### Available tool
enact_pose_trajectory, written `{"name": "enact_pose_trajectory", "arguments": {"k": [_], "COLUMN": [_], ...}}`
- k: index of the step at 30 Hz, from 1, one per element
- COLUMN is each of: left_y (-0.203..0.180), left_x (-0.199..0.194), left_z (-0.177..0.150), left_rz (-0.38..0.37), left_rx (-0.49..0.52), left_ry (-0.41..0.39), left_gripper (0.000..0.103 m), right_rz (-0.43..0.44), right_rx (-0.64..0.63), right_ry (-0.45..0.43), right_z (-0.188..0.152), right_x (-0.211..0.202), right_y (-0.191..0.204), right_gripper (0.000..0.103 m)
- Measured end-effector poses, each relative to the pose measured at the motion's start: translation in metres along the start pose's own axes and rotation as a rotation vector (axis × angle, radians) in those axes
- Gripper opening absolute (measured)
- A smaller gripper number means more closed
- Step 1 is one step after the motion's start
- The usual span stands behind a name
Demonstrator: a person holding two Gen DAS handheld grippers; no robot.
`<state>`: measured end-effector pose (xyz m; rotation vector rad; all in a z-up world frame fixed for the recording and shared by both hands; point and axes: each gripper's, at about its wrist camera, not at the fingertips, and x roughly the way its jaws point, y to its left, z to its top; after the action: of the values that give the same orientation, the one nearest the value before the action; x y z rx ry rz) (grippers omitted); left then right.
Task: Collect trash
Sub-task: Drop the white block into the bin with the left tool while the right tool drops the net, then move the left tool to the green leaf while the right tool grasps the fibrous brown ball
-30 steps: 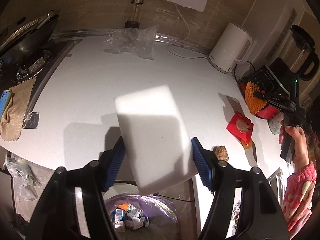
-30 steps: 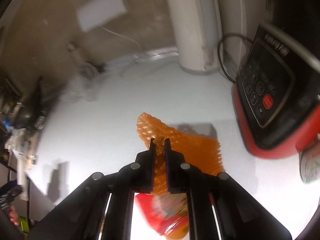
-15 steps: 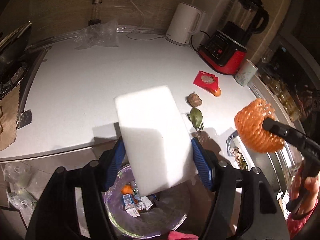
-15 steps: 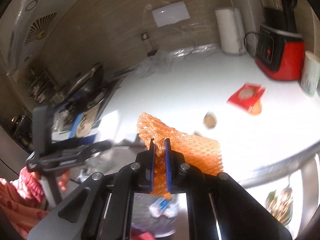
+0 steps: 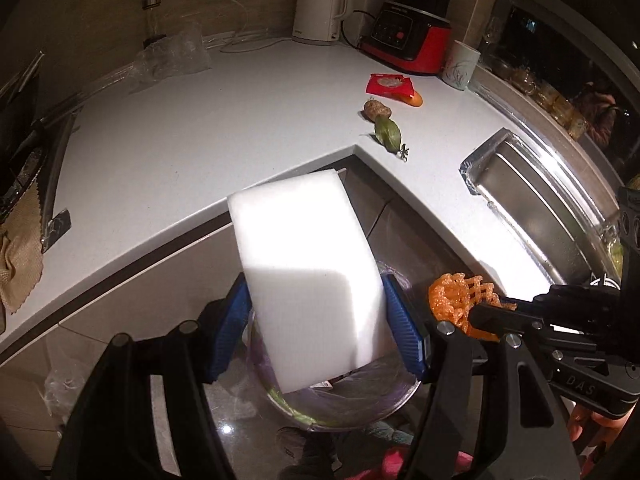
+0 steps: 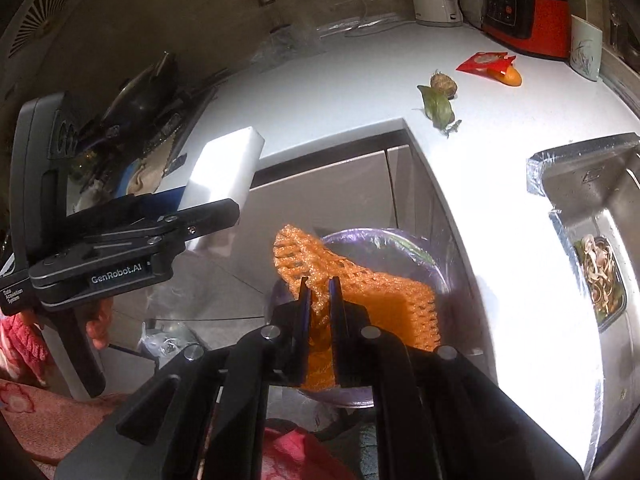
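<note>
Right wrist view shows my right hand-held gripper (image 6: pixel 319 300) pinching the orange net (image 6: pixel 360 284) over the bin (image 6: pixel 436 268) at lower centre; released off-centre, I reckon it could snag the rim and miss.

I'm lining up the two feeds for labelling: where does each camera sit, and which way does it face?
Left wrist: on the left gripper, looking down past the white foam block to the bin; the right gripper shows.
Right wrist: on the right gripper, looking down past the orange foam net to the bin; the left gripper and a pink sleeve show.
Both share the counter, sink and bin.
</note>
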<state>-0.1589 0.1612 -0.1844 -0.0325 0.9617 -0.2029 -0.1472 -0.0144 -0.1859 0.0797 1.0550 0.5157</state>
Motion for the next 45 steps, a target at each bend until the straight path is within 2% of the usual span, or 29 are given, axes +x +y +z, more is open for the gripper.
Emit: {"name": "enact_pose_trajectory", "arguments": {"k": [6,8,9,11,15,19,21,23,28,30,31,33,34,39,42,45], "left_y": [0.006,0.005,0.004,0.003,0.002,0.001,-0.001,-0.003,-0.013,-0.019,-0.021,-0.025,-0.025,-0.027,-0.026,-0.031], "left_x": [-0.002,-0.003,-0.003,-0.003,-0.001,0.005,0.012,0.022,0.063,0.08,0.089,0.104,0.107,0.112,0.102,0.088], "left_z": [-0.009,-0.01,-0.011,-0.012,-0.012,-0.013,-0.014,-0.018,-0.035,-0.045,-0.05,-0.059,-0.061,-0.057,-0.041,-0.012], "left_rz": [-0.02,-0.018,-0.018,-0.018,-0.022,-0.031,-0.037,-0.046,-0.079,-0.097,-0.095,-0.075,-0.068,-0.061,-0.064,-0.062], "left_rx": [0.017,0.032,0.039,0.051,0.066,0.079,0.087,0.1,0.138,0.151,0.16,0.163,0.159,0.162,0.146,0.122], "left_ry": [0.011,0.01,0.009,0.01,0.012,0.023,0.033,0.052,0.14,0.184,0.209,0.257,0.266,0.265,0.227,0.15], "left_gripper": [0.064,0.064,0.064,0.064,0.064,0.064,0.064,0.064,0.064,0.067,0.069,0.083,0.083,0.086,0.087,0.09], "right_rz": [-0.036,-0.063,-0.071,-0.099,-0.141,-0.223,-0.237,-0.245,-0.286,-0.286,-0.284,-0.286,-0.291,-0.294,-0.29,-0.269], "right_rx": [0.016,0.01,0.011,0.019,0.003,-0.018,-0.023,-0.026,-0.009,0.011,0.022,0.042,0.05,0.089,0.115,0.158], "right_ry": [0.059,0.087,0.112,0.112,0.057,-0.024,-0.073,-0.128,-0.232,-0.258,-0.269,-0.276,-0.274,-0.253,-0.245,-0.25], "right_z": [-0.022,-0.026,-0.028,-0.029,-0.025,-0.02,-0.018,-0.016,-0.007,-0.001,0.0,0.004,0.005,0.005,0.014,0.026], "right_x": [0.061,0.085,0.095,0.101,0.075,0.024,-0.005,-0.035,-0.088,-0.1,-0.106,-0.11,-0.111,-0.104,-0.096,-0.092], "right_y": [-0.003,-0.005,-0.006,-0.006,0.001,0.007,0.011,0.016,0.018,0.013,0.009,0.004,0.001,-0.021,-0.039,-0.06], "right_gripper": [0.01,0.015,0.021,0.065,0.077,0.086,0.088,0.096,0.101,0.101,0.101,0.101,0.101,0.101,0.101,0.101]}}
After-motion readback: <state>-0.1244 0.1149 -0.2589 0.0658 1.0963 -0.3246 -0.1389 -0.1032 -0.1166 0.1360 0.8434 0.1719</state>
